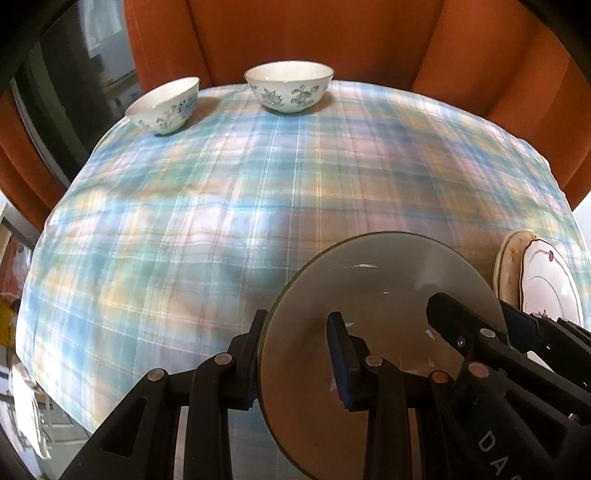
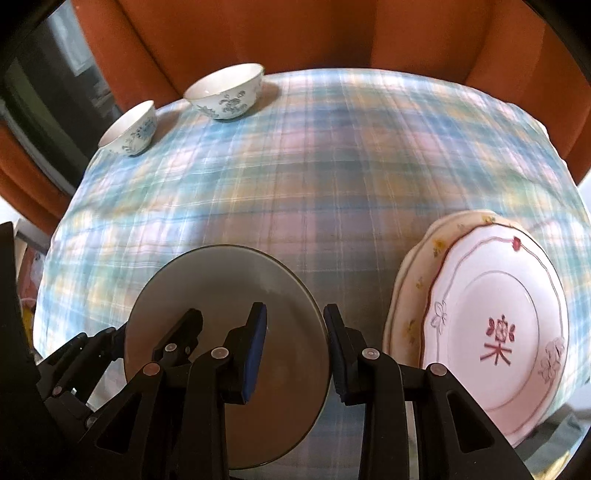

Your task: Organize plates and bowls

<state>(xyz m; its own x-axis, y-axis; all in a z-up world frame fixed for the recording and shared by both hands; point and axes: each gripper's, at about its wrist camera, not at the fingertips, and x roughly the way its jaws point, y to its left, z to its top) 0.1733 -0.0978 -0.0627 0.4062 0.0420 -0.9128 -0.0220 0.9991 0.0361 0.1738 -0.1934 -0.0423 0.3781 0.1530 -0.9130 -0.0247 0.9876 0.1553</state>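
A grey plate is held above the near part of the plaid-covered table. My left gripper has its jaws around the plate's left rim. My right gripper has its jaws around the right rim; it also shows in the left wrist view. Whether either pad presses the plate I cannot tell. A white plate with red flower pattern lies on a cream floral plate at the right. Two white bowls with blue flowers stand at the far left: a larger one and a smaller one.
An orange upholstered chair back rises behind the table's far edge. A dark window or cabinet stands at the far left. The tablecloth's edge drops off at the near left.
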